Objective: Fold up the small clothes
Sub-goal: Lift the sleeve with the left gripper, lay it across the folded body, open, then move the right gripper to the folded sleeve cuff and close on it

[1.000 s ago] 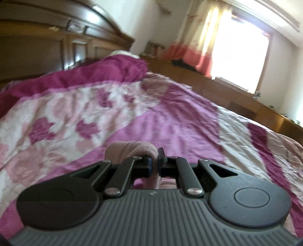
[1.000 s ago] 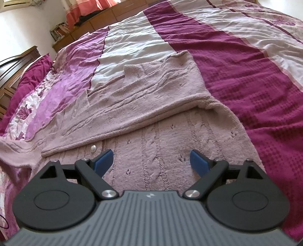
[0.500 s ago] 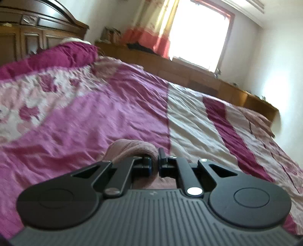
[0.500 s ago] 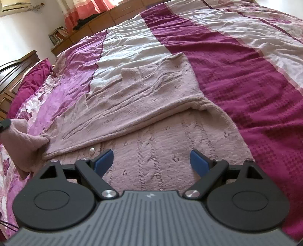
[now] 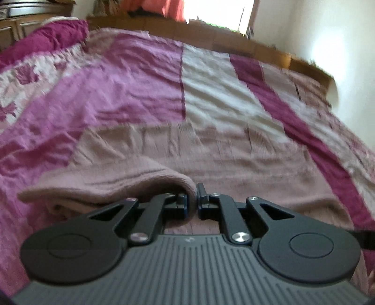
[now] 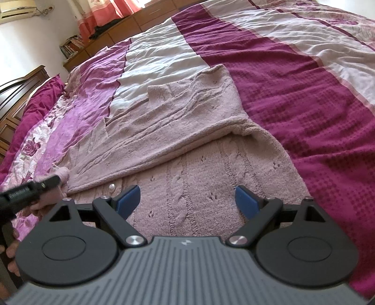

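Sunlit from a curtained window, the bedroom holds a wide bed with a magenta, pink and white striped cover, on which a dusty-pink knitted garment lies spread and partly folded over itself. Left gripper: fingers nearly closed, pinching a fold of the garment's edge. Right gripper: fingers spread wide above the knit, gripping nothing.

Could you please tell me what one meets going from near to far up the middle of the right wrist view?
Right gripper, open → pink knitted sweater → its folded-over flap → white stripe of the bedspread → wooden cabinet → orange curtain.
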Demonstrator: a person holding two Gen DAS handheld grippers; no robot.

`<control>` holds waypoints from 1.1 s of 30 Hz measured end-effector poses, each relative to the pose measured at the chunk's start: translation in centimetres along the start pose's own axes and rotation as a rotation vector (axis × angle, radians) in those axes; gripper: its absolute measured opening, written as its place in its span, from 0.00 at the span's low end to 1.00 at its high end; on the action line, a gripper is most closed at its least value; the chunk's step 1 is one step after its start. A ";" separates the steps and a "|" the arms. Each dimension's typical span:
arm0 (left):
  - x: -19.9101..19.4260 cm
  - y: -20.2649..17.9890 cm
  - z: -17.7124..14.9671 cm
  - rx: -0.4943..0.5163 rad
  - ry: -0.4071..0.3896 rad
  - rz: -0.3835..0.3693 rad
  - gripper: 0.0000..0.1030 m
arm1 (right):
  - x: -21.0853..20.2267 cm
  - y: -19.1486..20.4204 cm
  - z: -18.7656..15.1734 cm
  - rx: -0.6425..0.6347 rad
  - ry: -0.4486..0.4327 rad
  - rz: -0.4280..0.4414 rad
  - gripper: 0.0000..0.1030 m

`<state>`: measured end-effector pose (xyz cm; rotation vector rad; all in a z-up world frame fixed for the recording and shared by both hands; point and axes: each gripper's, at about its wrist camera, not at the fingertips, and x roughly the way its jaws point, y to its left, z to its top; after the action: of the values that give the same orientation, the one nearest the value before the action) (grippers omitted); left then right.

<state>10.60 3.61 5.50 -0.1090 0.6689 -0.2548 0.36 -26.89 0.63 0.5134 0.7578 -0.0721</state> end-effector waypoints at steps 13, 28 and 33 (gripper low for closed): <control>-0.9 -1.7 -1.0 0.093 0.121 -0.008 0.49 | 0.0 -0.1 0.0 0.012 0.000 0.014 0.90; -5.0 2.3 -1.8 0.022 0.153 0.051 0.49 | -0.1 0.3 -0.2 0.012 0.010 0.036 0.90; -5.1 4.1 -2.3 -0.027 0.164 0.104 0.49 | -0.3 0.8 -0.4 0.007 0.018 0.046 0.90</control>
<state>6.11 8.94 6.02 -0.0797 0.8384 -0.1551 0.12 -26.05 0.91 0.5381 0.7630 -0.0276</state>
